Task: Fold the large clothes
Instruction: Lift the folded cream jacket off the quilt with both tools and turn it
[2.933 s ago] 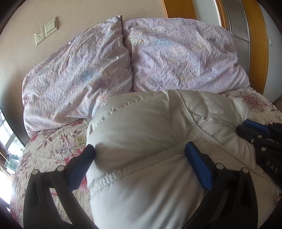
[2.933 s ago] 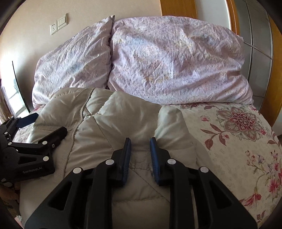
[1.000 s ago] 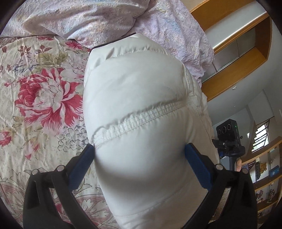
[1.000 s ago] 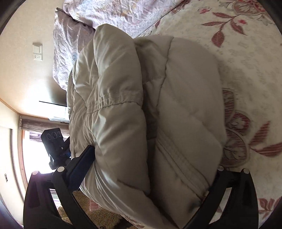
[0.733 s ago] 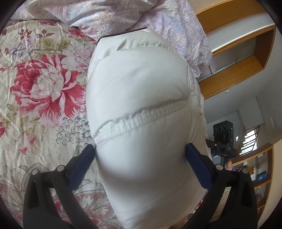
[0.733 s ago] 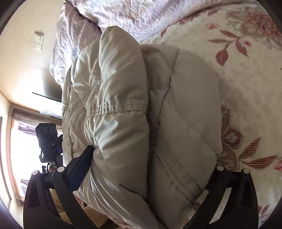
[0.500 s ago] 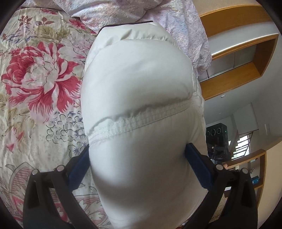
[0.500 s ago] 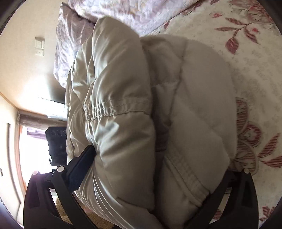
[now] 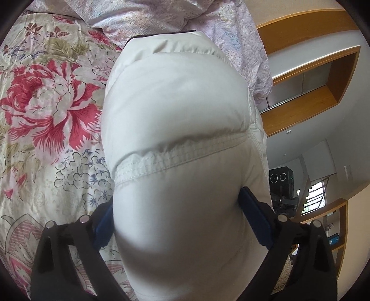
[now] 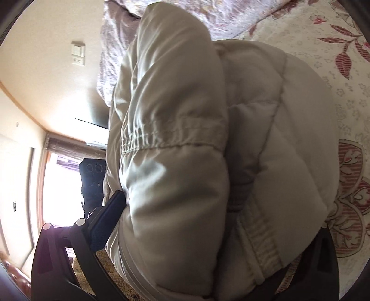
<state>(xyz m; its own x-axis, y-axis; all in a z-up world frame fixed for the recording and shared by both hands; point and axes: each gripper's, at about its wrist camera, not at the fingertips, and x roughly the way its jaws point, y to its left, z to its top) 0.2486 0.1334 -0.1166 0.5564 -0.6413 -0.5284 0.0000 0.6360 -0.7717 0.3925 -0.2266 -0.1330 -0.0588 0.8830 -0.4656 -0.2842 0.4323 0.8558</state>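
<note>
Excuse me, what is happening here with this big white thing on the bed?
A person is folding a puffy white jacket on a bed with a floral sheet. The left gripper has just been closing and its blue pads press both sides of the folded bundle. The right gripper also straddles the jacket's folded layers, jaws spread wide. Lilac pillows lie behind.
</note>
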